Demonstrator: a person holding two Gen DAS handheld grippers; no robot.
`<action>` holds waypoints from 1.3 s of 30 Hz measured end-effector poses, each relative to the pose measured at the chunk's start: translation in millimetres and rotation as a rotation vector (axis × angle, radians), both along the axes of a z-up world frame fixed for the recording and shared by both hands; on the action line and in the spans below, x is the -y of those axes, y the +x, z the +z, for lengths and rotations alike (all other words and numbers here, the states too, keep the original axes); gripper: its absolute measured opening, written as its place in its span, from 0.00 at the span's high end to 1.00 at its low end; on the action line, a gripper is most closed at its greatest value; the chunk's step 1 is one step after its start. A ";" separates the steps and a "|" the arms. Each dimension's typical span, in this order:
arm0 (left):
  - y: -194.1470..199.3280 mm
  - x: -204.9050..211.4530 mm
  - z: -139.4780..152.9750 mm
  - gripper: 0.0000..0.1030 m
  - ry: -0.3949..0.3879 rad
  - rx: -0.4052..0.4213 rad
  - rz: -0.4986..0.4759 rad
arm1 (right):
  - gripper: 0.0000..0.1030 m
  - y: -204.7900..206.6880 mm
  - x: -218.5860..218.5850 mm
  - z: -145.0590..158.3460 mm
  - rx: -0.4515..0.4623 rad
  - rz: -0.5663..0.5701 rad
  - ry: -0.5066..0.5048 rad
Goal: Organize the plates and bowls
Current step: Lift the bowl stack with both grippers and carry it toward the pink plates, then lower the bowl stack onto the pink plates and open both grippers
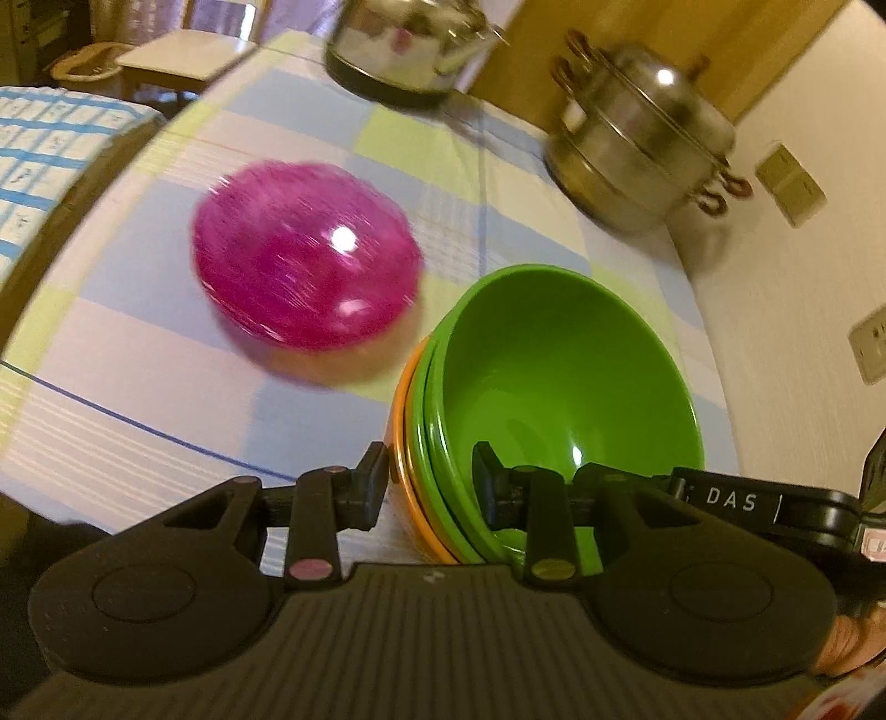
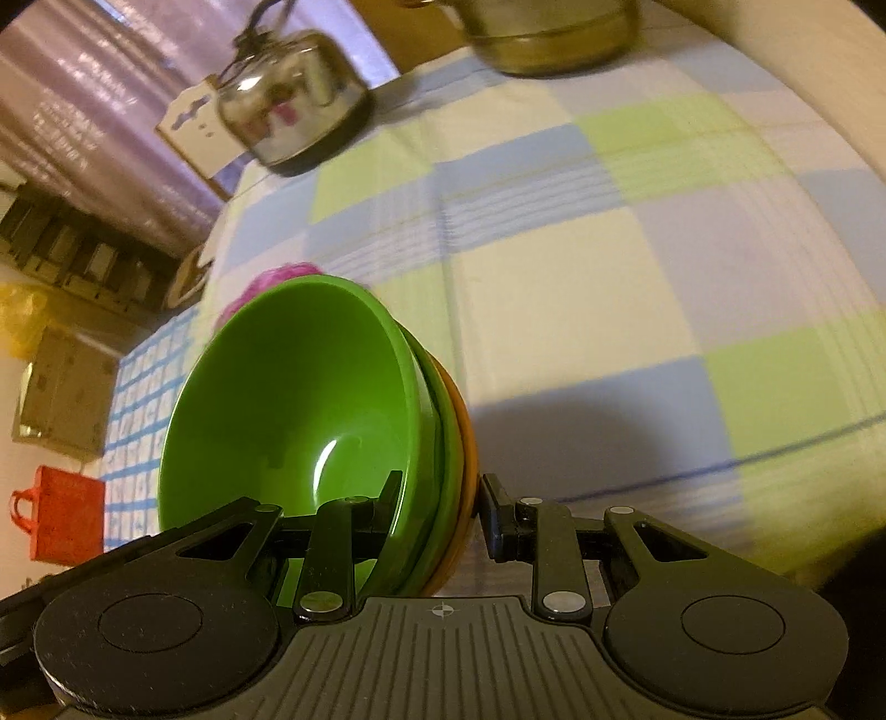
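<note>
In the left wrist view, a blue-checked cloth (image 1: 50,160) is seen at the upper left edge, beside the desk (image 1: 138,376), which is covered with a pastel checked tablecloth. A stack of magenta plates (image 1: 304,266) (blurred, so the number cannot be told) lies on the desk left of centre. A steel kettle (image 1: 404,44) stands at the top centre, and a lidded steel steamer pot (image 1: 642,138) at the upper right. At the lower centre the left gripper (image 1: 432,476) is clamped on the near rim of a nested bowl stack (image 1: 554,387): one finger is pressed on the orange outer bowl, the other is set inside the green top bowl. The stack is tilted and appears lifted clear of the desk. Part of the other gripper's black body is seen at the right edge.

In the right wrist view, a red bag (image 2: 61,515) is seen at the lower left, with the kettle (image 2: 293,105) at the upper left. The bowl stack (image 2: 310,421) fills the left centre, a trace of the magenta plates (image 2: 266,288) showing behind its rim. The right gripper (image 2: 443,498) is closed on the opposite side of the rim, its left finger inside the green bowl, its right finger against the orange one. The steamer pot's base (image 2: 554,39) is seen at the top, and the desk (image 2: 637,304) stretches to the right.
</note>
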State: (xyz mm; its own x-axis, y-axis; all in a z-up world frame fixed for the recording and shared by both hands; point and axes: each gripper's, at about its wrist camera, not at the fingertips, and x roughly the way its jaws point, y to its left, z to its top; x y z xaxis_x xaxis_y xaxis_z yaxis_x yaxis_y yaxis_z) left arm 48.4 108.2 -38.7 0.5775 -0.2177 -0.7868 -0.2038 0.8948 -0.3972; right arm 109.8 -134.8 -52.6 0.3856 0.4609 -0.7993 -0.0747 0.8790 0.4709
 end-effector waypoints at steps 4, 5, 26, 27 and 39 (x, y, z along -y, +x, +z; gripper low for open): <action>5.1 -25.9 9.9 0.72 0.013 0.020 0.041 | 0.73 14.3 -31.4 9.4 0.023 0.047 0.005; 6.5 -30.5 11.6 0.72 0.016 0.024 0.048 | 0.73 17.7 -38.1 11.1 0.029 0.057 0.006; 94.0 -114.1 0.0 0.72 0.044 0.000 0.100 | 0.73 120.8 -143.2 4.6 0.020 0.123 0.002; 97.1 -115.0 -2.1 0.72 0.046 -0.004 0.098 | 0.73 124.2 -144.6 2.5 0.016 0.123 0.000; 118.1 -124.5 -24.5 0.72 0.046 -0.045 0.099 | 0.73 147.3 -152.9 -22.0 -0.021 0.121 -0.006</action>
